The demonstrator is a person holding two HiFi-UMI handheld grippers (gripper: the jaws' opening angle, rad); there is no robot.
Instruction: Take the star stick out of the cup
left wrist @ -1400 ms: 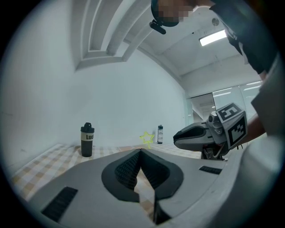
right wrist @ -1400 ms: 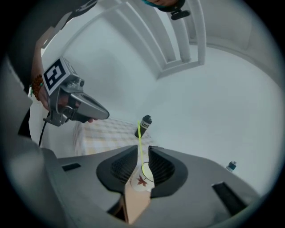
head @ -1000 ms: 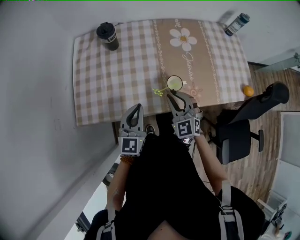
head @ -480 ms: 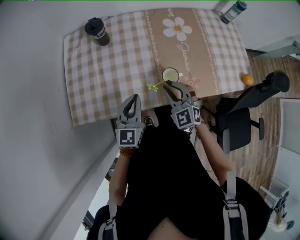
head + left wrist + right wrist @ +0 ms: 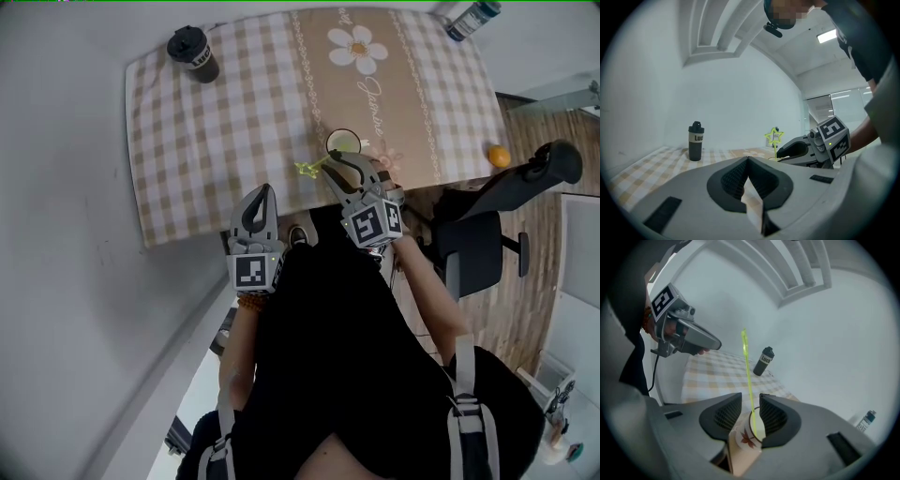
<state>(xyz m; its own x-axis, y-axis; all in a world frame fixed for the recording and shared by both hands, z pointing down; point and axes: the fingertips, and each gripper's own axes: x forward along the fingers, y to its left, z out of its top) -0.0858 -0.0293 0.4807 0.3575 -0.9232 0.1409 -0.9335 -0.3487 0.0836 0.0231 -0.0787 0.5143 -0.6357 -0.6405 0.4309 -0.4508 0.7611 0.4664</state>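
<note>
Right tool [image 5: 750,397] jaws just opened, standing loose around paper cup [image 5: 744,440], green star stick [image 5: 748,376] upright inside, left tool [image 5: 748,160] clenched, empty, checked table [image 5: 234,122].

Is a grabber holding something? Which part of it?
Nothing is held. The right gripper has just been opening, with the cup between its fingers. The left gripper is shut on nothing.
</note>
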